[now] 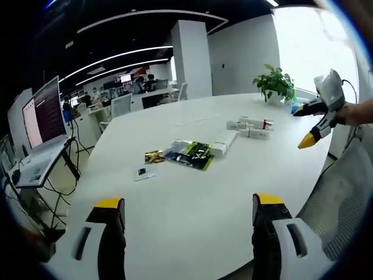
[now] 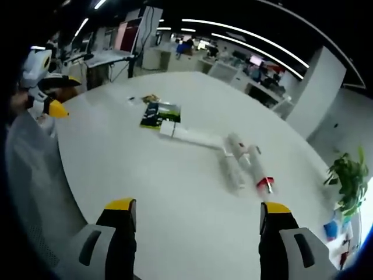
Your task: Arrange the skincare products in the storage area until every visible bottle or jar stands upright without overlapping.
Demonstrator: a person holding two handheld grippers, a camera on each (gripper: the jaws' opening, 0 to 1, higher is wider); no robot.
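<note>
Several white skincare tubes and bottles (image 1: pixel 249 127) lie flat in a cluster on the white table (image 1: pixel 192 192); one has a red cap (image 2: pixel 264 183). A long white box (image 2: pixel 189 134) lies beside them, next to a green and black packet (image 2: pixel 158 114). My left gripper (image 1: pixel 189 210) hovers open over the table's near edge, far from the products. In the right gripper view my right gripper (image 2: pixel 198 217) is open too, above the table short of the bottles (image 2: pixel 234 160). From the left gripper view, the right gripper (image 1: pixel 312 125) hangs at the right, beyond the products.
A potted plant (image 1: pixel 274 84) stands at the table's far edge. Small cards (image 1: pixel 149 164) lie left of the packet. A mesh chair (image 1: pixel 344 198) sits by the table. A laptop on a stand (image 1: pixel 41 125) is at the left. Office desks fill the background.
</note>
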